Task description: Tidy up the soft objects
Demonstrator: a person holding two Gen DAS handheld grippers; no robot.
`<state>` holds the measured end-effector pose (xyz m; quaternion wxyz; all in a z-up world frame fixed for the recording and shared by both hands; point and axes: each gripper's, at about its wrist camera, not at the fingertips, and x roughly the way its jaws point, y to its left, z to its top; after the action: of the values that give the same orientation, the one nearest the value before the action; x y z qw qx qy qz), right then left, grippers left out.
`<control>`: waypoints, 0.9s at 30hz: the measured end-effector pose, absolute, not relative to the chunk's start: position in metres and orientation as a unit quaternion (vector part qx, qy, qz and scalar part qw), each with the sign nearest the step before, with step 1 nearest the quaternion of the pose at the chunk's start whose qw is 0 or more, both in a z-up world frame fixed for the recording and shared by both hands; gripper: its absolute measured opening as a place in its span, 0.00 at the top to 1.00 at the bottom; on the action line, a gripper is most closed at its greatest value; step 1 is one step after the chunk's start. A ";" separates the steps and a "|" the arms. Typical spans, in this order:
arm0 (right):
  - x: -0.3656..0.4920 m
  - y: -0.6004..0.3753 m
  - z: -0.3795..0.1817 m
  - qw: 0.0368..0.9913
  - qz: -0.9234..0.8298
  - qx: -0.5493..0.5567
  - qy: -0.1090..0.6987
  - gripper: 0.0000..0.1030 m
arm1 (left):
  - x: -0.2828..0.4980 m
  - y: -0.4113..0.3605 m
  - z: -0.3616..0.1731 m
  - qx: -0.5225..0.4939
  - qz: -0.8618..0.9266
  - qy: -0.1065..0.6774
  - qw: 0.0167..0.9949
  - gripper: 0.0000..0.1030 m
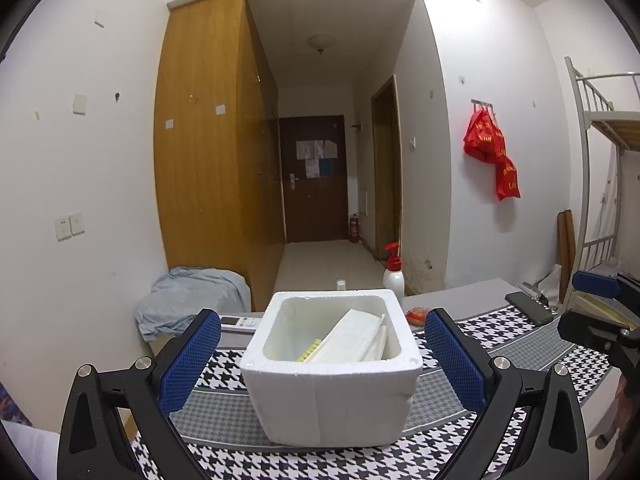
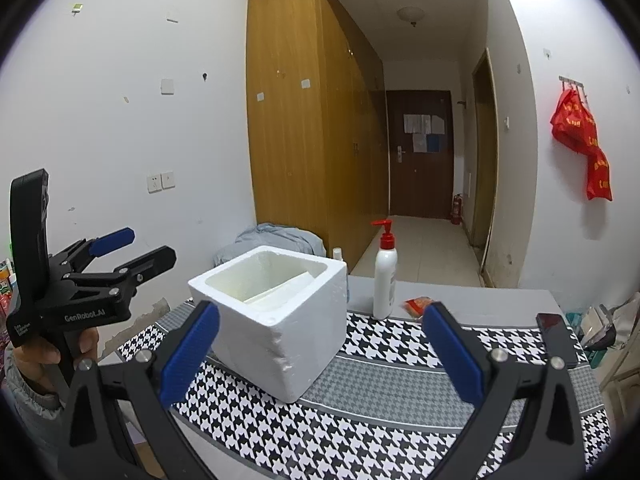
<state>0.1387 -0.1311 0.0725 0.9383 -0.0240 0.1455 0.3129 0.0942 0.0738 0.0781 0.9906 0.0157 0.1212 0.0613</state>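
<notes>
A white foam box [image 1: 332, 396] stands on the houndstooth cloth [image 1: 224, 364] in the left wrist view. Inside it lean white foam sheets [image 1: 352, 340] and a small yellow ridged piece [image 1: 308, 354]. My left gripper [image 1: 322, 316] is open, its blue pads on either side of the box and short of it, holding nothing. In the right wrist view the foam box [image 2: 276, 340] sits left of centre, and my right gripper [image 2: 320, 310] is open and empty in front of it. There the left gripper [image 2: 148, 248] shows at the far left, held by a hand [image 2: 44, 352].
A white pump bottle [image 2: 385, 276] with a red top, a small red-orange packet [image 2: 418, 305] and a dark phone [image 2: 556, 336] lie behind and right of the box. A crumpled pale blue fabric [image 1: 192, 296] rests beyond the table's far left edge. A white remote [image 1: 240, 323] lies nearby.
</notes>
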 end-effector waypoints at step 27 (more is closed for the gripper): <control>0.079 -0.160 0.064 0.943 0.320 -0.010 0.094 0.00 | 0.038 0.047 0.061 0.010 0.063 0.096 0.993 0.01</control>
<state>0.0793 -0.1603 0.0640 0.9428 -0.0101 0.0940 0.3197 0.0384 0.0473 0.0607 0.9934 0.0104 0.0957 0.0625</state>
